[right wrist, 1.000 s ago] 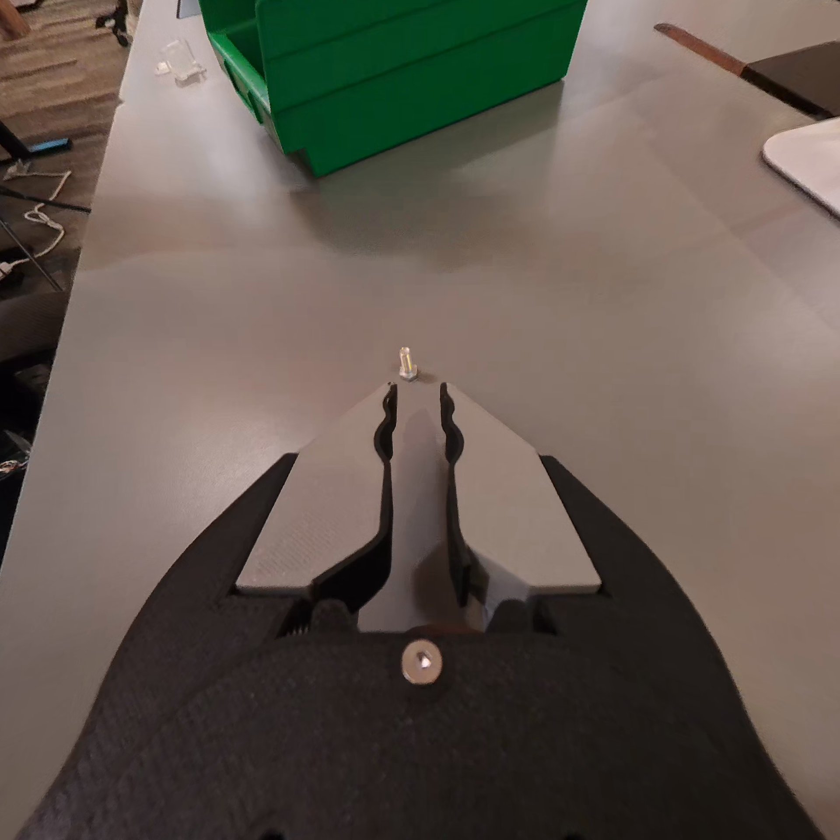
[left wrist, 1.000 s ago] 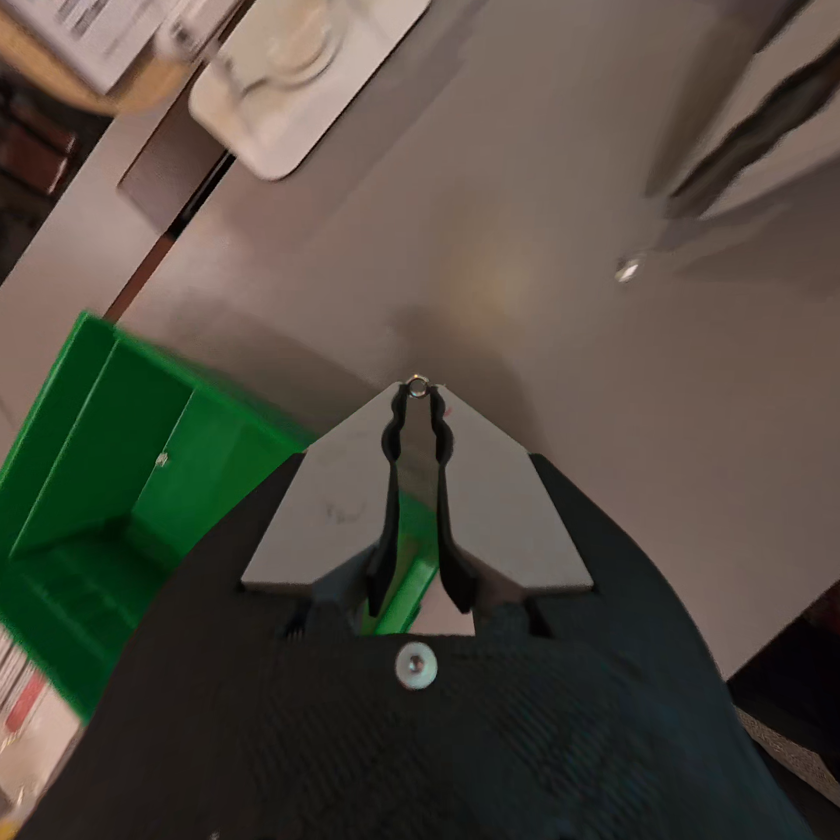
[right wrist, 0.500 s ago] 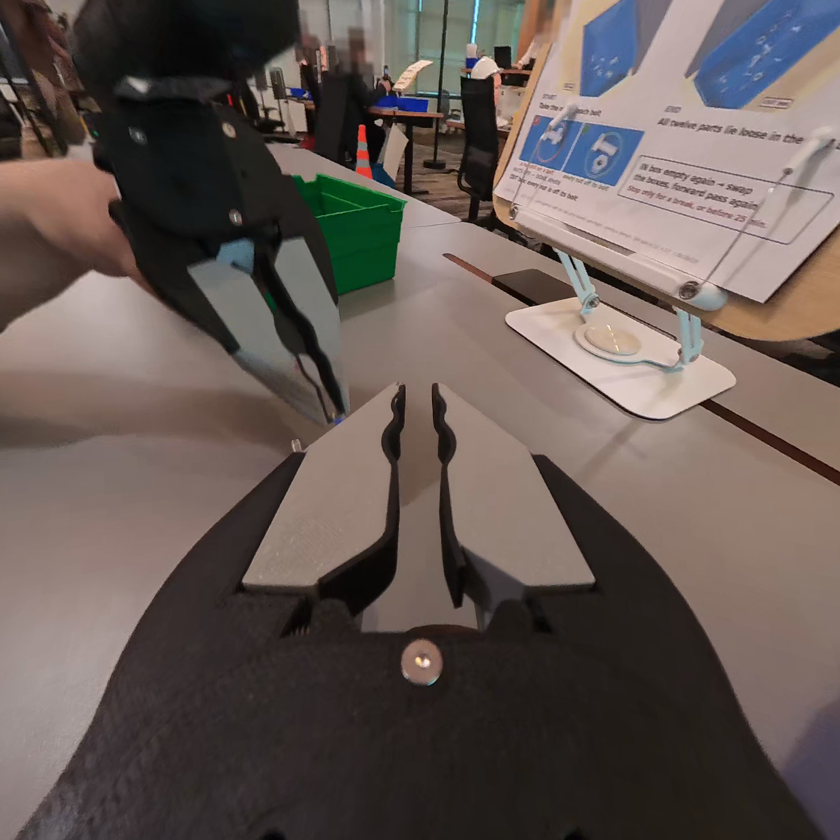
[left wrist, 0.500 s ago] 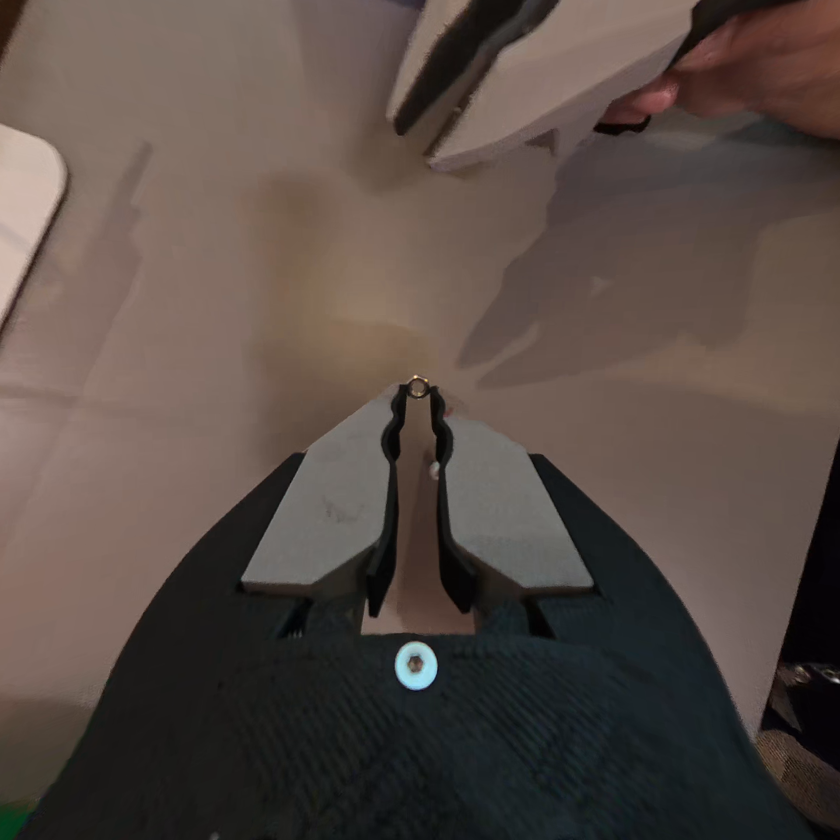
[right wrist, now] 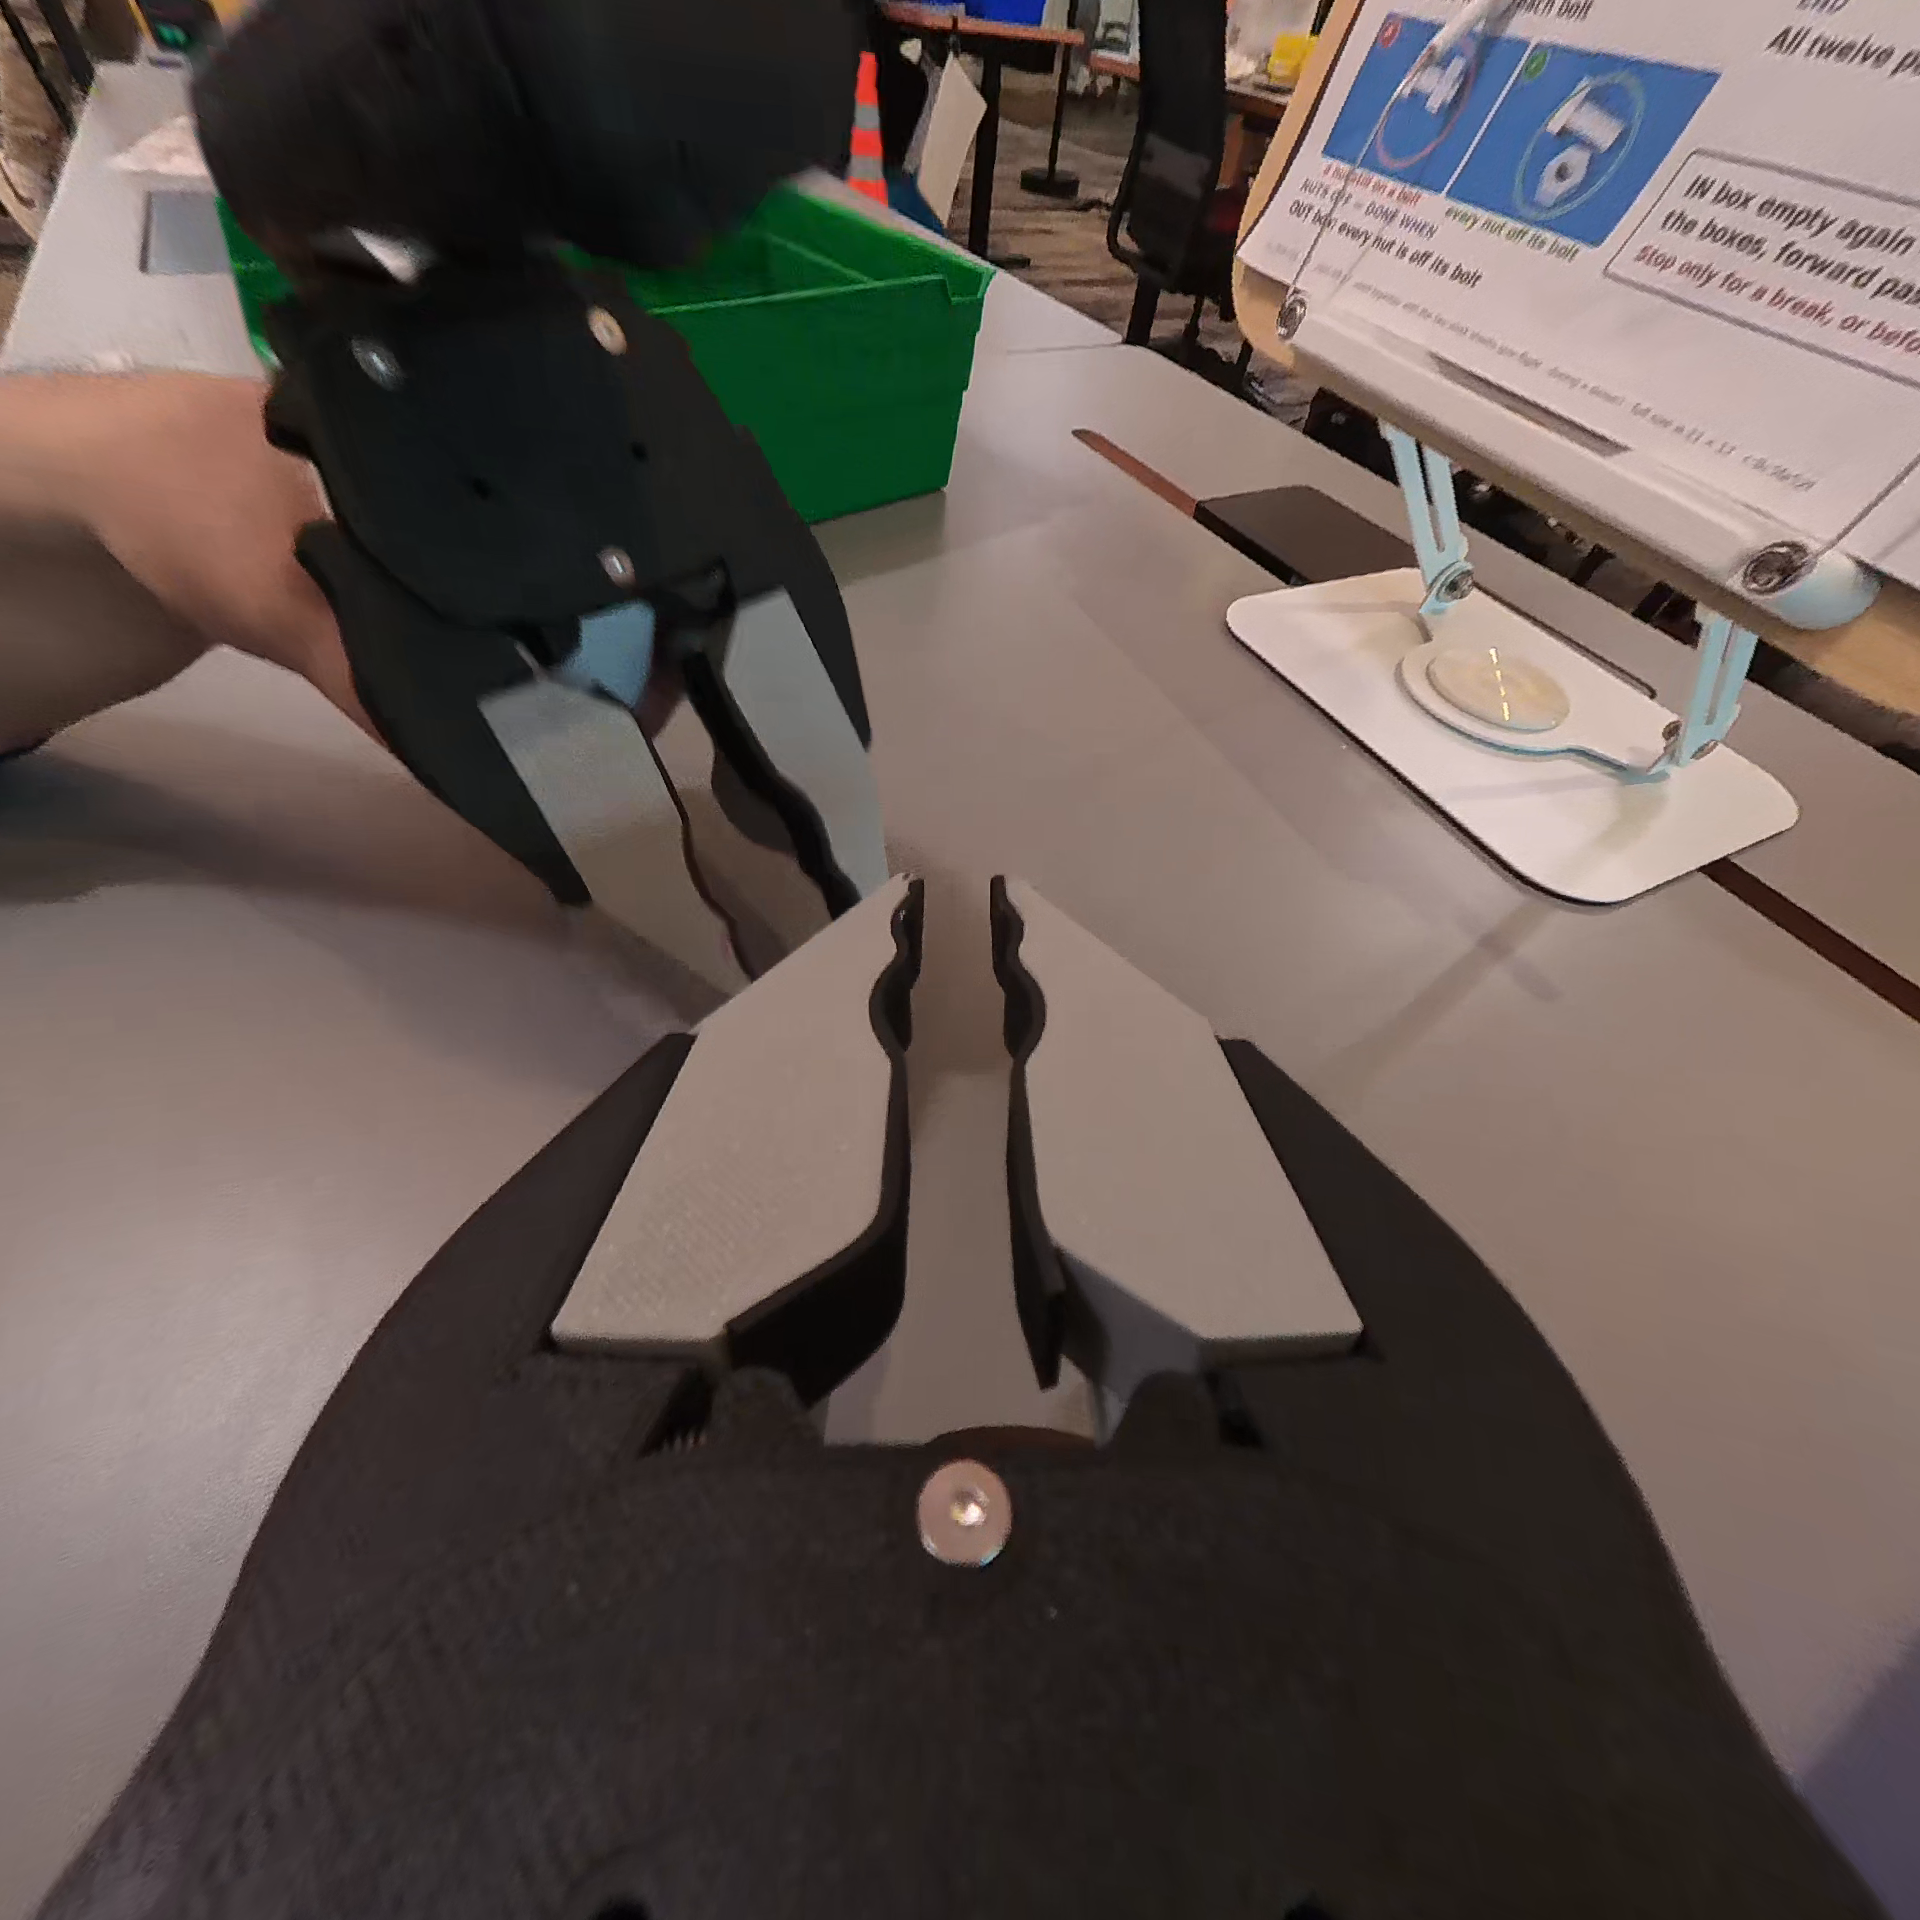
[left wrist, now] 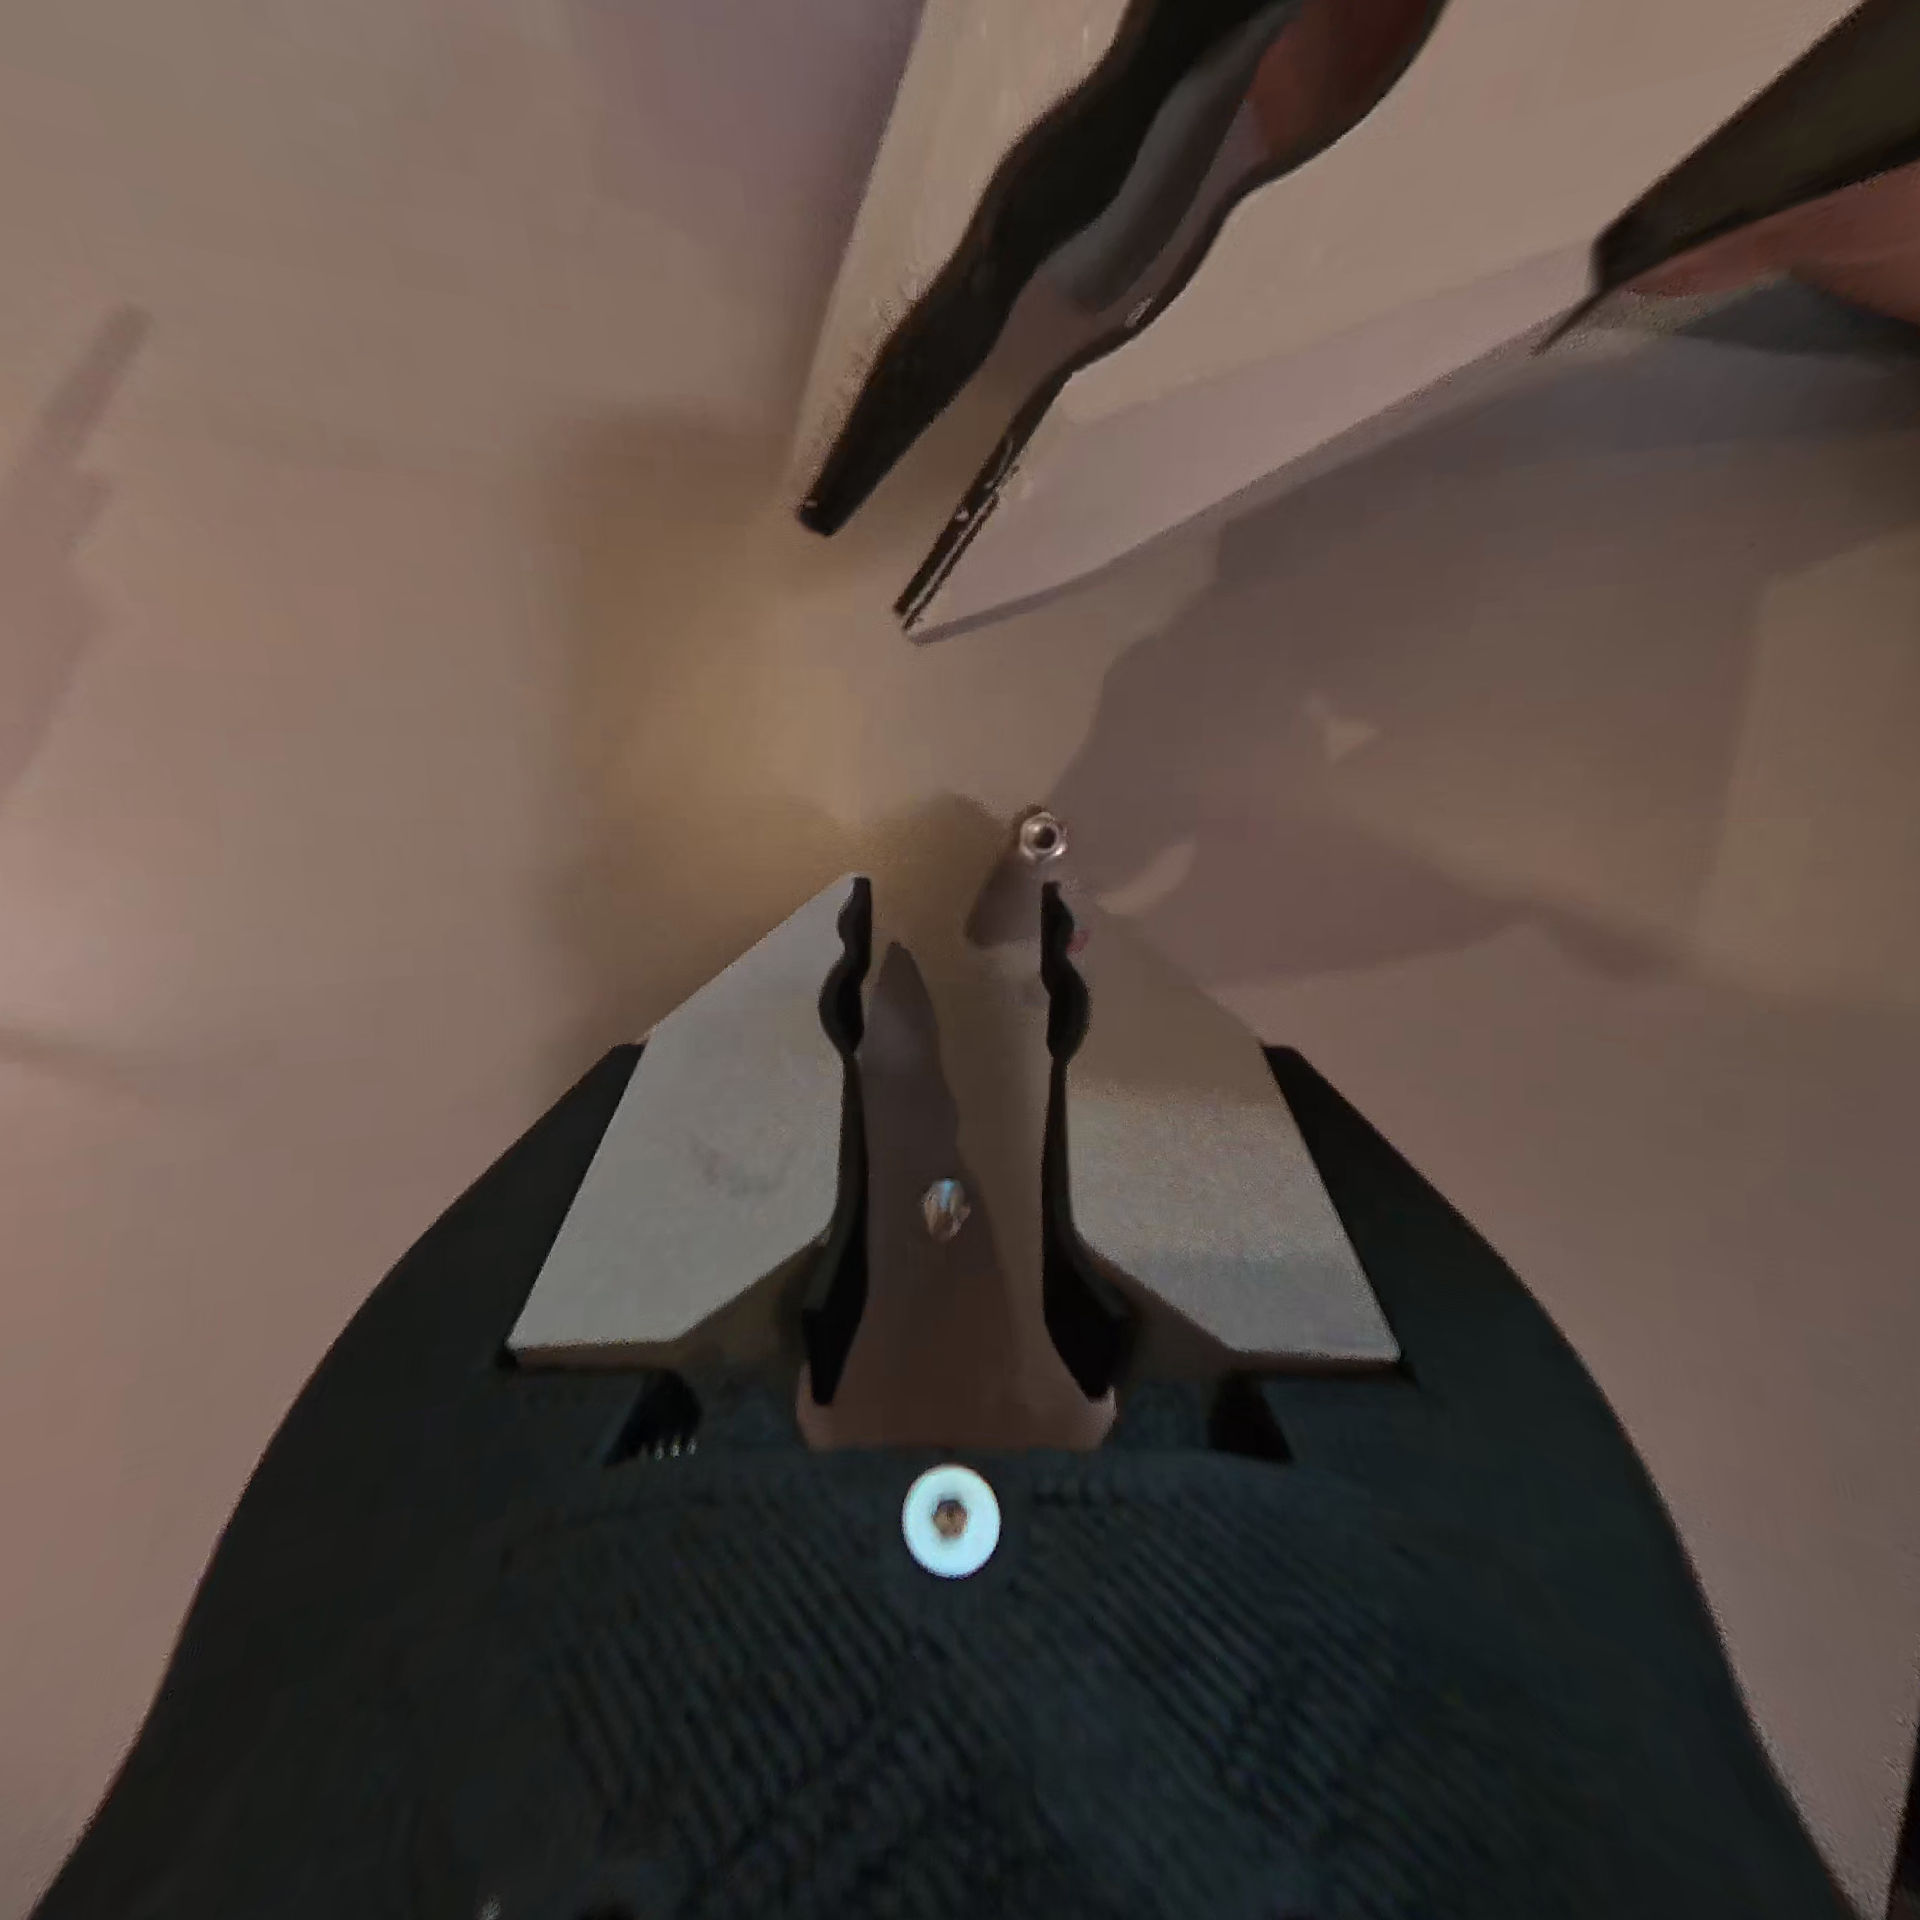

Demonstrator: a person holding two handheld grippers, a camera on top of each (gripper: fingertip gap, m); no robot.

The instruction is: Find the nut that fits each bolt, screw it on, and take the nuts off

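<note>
I observe a small silver nut [left wrist: 1042,834] lying flat on the grey surface, centre-right of frame; a silver bolt [left wrist: 947,1211] stands lower, near centre.

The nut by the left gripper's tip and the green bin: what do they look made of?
Nut: looks like bright metal, silvery with a sharp glint, likely plated steel. Green bin: seems moulded plastic, uniform saturated green with a soft sheen and a rolled rim.

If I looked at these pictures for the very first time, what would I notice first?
Probably the two big black-and-grey grippers, the left gripper and right gripper, tips almost meeting over the grey table. Then the tiny shiny nut lying just past the left gripper's open fingers. Behind sits a bright green bin, far left.
</note>
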